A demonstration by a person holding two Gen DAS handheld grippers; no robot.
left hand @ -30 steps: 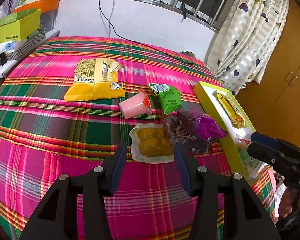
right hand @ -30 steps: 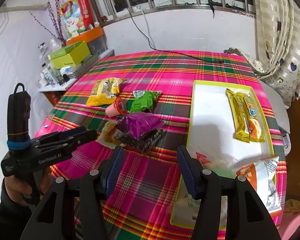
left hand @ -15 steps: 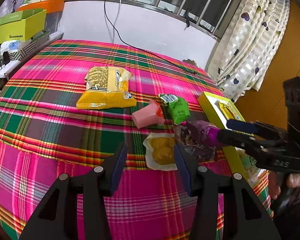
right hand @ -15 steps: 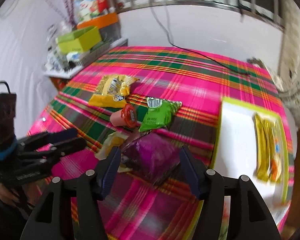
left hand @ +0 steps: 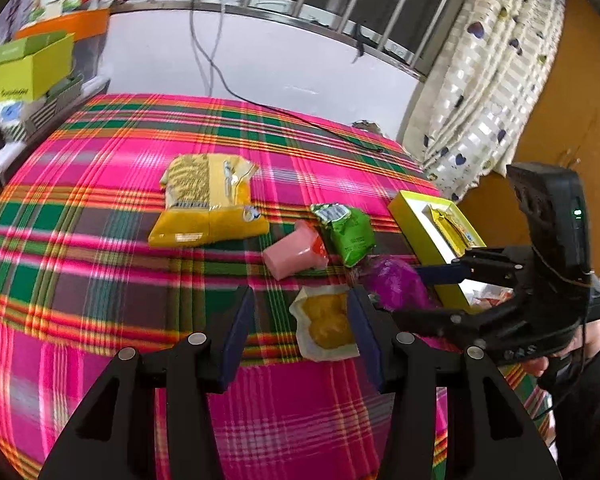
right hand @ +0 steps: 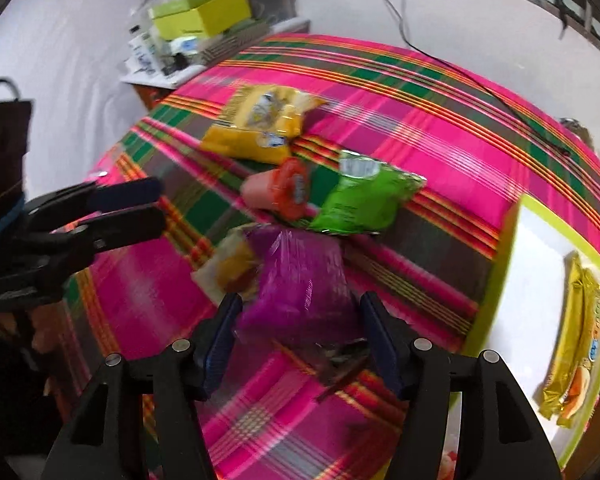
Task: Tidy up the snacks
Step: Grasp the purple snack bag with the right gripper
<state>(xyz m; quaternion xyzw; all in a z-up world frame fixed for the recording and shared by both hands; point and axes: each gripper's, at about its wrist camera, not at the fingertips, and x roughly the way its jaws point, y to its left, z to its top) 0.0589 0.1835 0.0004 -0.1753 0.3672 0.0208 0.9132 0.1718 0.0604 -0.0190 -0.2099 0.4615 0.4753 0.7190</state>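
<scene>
Snacks lie on a pink plaid cloth. My right gripper [right hand: 302,334] stands open, tilted down over a purple packet [right hand: 300,284], which lies between its jaws with no pad seen pressing on it. In the left wrist view the right gripper [left hand: 410,292] straddles that purple packet [left hand: 396,282]. My left gripper [left hand: 300,332] is open and holds nothing, just short of a clear packet of yellow cakes [left hand: 326,326]. Further back lie a pink cup [left hand: 296,252], a green packet [left hand: 350,232] and a yellow bag [left hand: 208,200]. The lime-rimmed tray [right hand: 500,264] holds gold bars [right hand: 576,336].
A black cable [left hand: 260,104] runs across the far side of the cloth. A green box [right hand: 204,12] and bottles crowd a side shelf to the left. A curtain [left hand: 492,80] and a wooden cabinet stand to the right. A hand holds each gripper's handle.
My right gripper has swung left from over the tray, sunk, and now has the purple packet between wider jaws. The left gripper has drifted only slightly, still open.
</scene>
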